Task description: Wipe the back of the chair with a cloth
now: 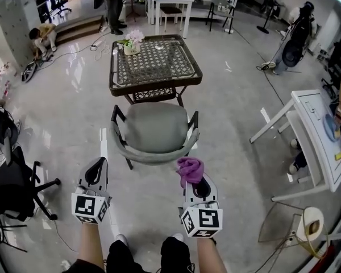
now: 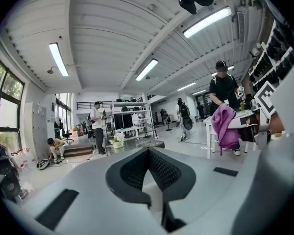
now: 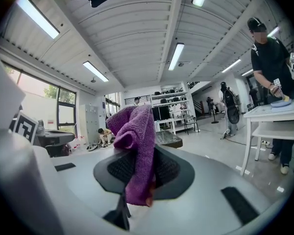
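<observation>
A grey armchair (image 1: 154, 131) stands just ahead of me in the head view, its curved back (image 1: 153, 154) turned toward me. My right gripper (image 1: 194, 182) hovers near the back's right end, shut on a crumpled purple cloth (image 1: 190, 169). In the right gripper view the cloth (image 3: 137, 131) drapes over and between the jaws of the right gripper (image 3: 142, 158). My left gripper (image 1: 95, 172) hangs lower left of the chair, apart from it. In the left gripper view the left gripper (image 2: 148, 155) has its jaws closed with nothing between them, and the cloth (image 2: 225, 127) shows off to the right.
A dark wicker table (image 1: 154, 61) with a flower pot (image 1: 132, 41) stands beyond the chair. A white table (image 1: 315, 135) is at the right, a black office chair (image 1: 17, 181) at the left, a paper roll (image 1: 312, 225) lower right. People stand and crouch farther off.
</observation>
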Demonstrator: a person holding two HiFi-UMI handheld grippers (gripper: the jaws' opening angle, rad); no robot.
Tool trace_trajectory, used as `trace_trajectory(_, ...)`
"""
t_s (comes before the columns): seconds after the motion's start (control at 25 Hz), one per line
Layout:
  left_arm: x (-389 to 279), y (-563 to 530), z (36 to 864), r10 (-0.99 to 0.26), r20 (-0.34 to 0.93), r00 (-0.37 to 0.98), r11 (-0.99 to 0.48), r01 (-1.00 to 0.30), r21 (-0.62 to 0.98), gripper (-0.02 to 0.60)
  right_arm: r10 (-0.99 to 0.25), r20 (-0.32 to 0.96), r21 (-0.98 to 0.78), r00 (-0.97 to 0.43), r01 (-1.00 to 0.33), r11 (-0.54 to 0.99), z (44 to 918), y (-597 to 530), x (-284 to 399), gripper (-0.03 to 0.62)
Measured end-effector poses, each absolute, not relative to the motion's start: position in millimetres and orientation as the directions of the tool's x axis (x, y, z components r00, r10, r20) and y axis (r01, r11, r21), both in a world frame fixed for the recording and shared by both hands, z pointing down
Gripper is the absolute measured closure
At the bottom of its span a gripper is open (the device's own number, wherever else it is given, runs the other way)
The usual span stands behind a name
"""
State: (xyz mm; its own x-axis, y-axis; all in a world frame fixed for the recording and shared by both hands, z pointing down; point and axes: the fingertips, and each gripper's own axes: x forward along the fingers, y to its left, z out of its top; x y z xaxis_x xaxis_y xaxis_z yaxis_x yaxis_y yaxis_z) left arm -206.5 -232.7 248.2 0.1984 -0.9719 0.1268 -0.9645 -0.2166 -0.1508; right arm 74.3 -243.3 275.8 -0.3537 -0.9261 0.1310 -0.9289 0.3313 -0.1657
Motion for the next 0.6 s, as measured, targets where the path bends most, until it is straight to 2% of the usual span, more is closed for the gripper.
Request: trace_trajectory(0.6, -229.4, -184.2, 133.4, -0.97, 0.109, 0.217, -0.229, -0.966, -0.12, 0.572, -0.935, 0.149, -0.158, -0.322, -0.941, 0.298, 174.5, -198.3, 56.2, 0.502)
